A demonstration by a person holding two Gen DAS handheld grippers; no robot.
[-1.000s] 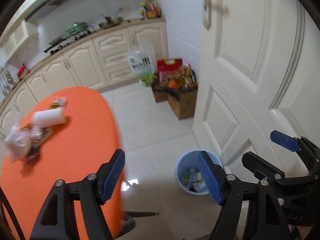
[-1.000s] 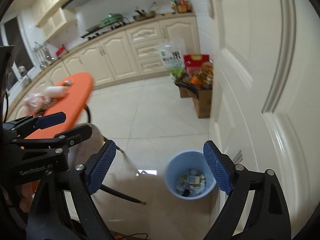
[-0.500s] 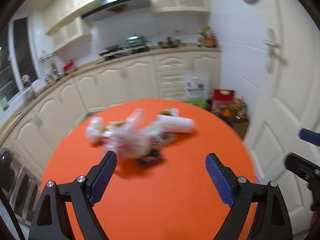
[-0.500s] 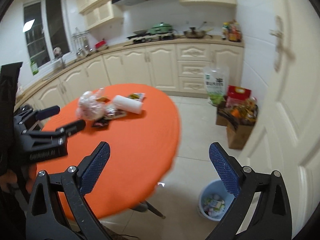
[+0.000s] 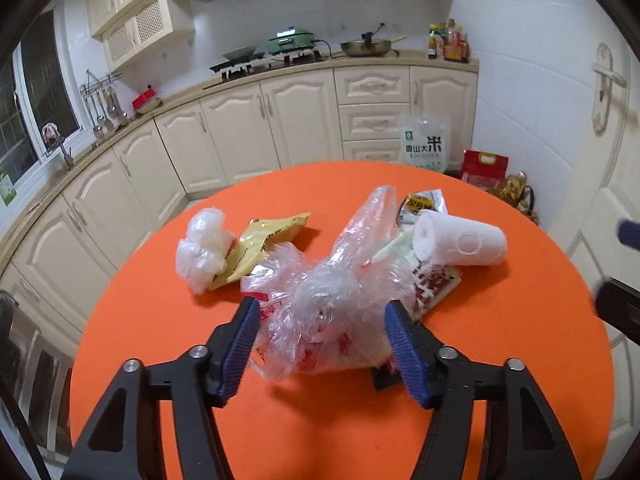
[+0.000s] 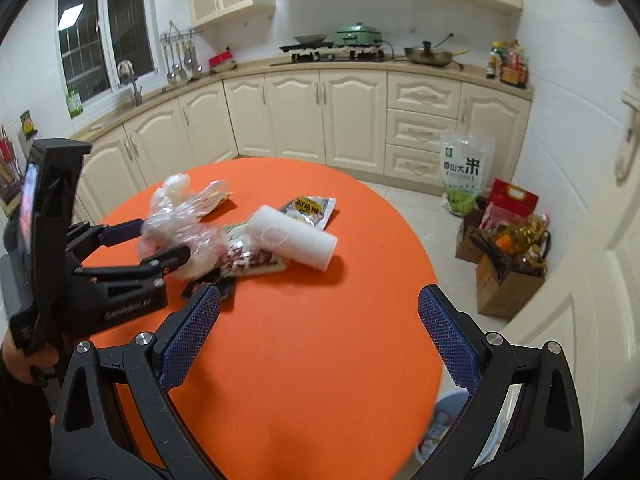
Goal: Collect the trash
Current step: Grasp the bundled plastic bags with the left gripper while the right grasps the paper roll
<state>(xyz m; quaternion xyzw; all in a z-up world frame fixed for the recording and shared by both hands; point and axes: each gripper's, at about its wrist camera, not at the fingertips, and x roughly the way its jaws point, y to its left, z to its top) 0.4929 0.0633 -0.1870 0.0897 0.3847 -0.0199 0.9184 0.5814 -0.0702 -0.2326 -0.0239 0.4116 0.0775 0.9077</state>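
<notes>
A pile of trash lies on the round orange table (image 5: 500, 340). A crumpled clear plastic bag (image 5: 328, 304) sits between the blue pads of my open left gripper (image 5: 320, 344), without visible squeeze. Around it lie a white plastic wad (image 5: 202, 250), a yellow wrapper (image 5: 264, 244), a white paper roll (image 5: 460, 244), a red snack packet (image 5: 434, 282) and a printed pouch (image 5: 424, 202). My right gripper (image 6: 316, 336) is open and empty above the table's near right part. The left gripper (image 6: 160, 240) shows around the bag (image 6: 176, 232). The blue trash bin (image 6: 448, 420) stands on the floor, partly hidden.
Cream kitchen cabinets (image 5: 280, 120) run along the back. A rice bag (image 6: 464, 172), a red bag (image 6: 512, 200) and cardboard boxes of groceries (image 6: 508, 280) stand on the floor at the right. A white door (image 5: 608, 140) is at the far right.
Both grippers swung from the blue bin on the floor up to the orange table. The left gripper advanced until its pads straddle the clear plastic bag.
</notes>
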